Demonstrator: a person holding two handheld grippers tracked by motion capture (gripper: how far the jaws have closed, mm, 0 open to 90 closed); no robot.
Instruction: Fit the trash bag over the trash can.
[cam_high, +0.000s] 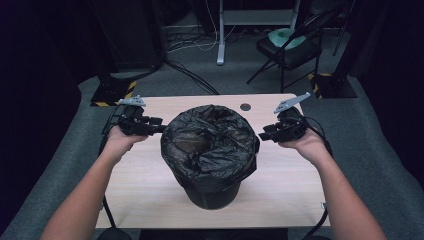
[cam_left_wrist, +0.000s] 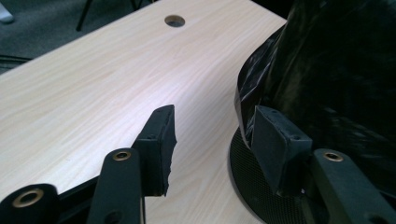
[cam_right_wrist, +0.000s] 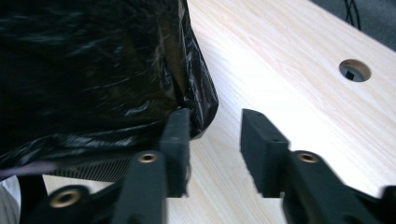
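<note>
Up close, the left claw (cam_left_wrist: 212, 135) gapes wide, one pad against the black bin liner (cam_high: 209, 137); the right claw (cam_right_wrist: 212, 140) is likewise open beside the liner's hem, gripping nothing. Farther out, the lined bin (cam_high: 212, 192) stands mid-bench (cam_high: 140, 175) — a claw on each flank — with a cable hole (cam_high: 245, 106) beyond.

We hold our left gripper (cam_high: 159, 126) just left of the lined bin (cam_high: 209, 150), jaws apart, the right-hand jaw against the liner. Our right gripper (cam_high: 264, 134) sits just right of the bin, jaws parted likewise, one touching the liner's edge. Both forearms angle inward toward it.
</note>
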